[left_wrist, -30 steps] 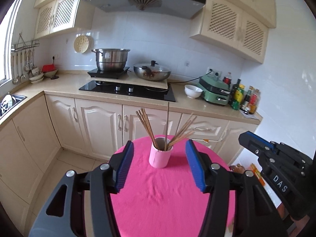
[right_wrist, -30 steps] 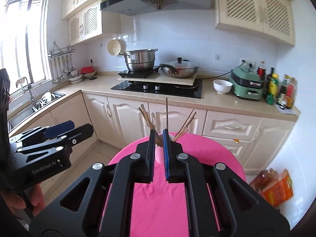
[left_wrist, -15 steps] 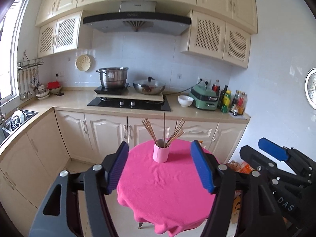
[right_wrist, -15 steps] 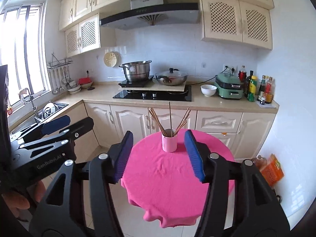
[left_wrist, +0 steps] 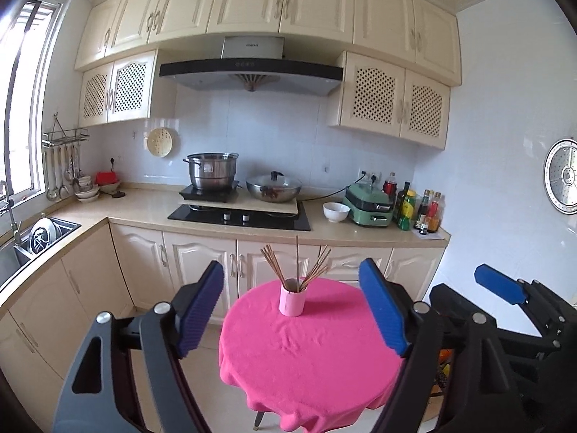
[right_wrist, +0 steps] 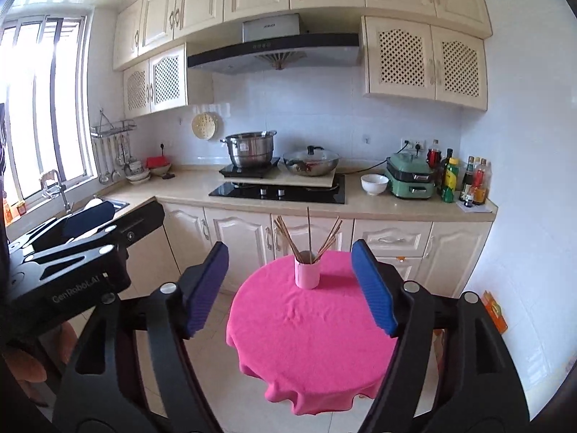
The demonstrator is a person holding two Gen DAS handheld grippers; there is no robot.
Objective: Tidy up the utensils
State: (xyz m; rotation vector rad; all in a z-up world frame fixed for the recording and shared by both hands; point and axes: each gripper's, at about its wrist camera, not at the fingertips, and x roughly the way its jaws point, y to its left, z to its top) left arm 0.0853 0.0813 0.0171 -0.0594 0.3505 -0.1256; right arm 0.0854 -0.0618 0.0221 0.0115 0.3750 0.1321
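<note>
The left gripper [left_wrist: 292,310] had its blue-padded fingers [left_wrist: 200,310] spread wide apart, and they had just been opening further; nothing lay between them and they touched nothing. The right gripper [right_wrist: 290,285] likewise had just been opening, its fingers [right_wrist: 373,288] standing well apart and empty. Both hung in the air short of the round worktop [left_wrist: 310,361], which was draped in a pink cloth whose hem hung over the near edge.

The chopsticks [left_wrist: 297,267] stood fanned out in a pink cup [left_wrist: 291,301], one upright in the middle and the others leaning left and right. The cup sat upright near the far edge of the worktop, with bare pink cloth all around it on the near side.

In the left wrist view the right gripper showed at the right edge, beside the worktop and apart from it. Tiled floor [right_wrist: 216,328] lay open to the left of the worktop, and the kitchen cabinets [right_wrist: 238,238] ran behind it.
</note>
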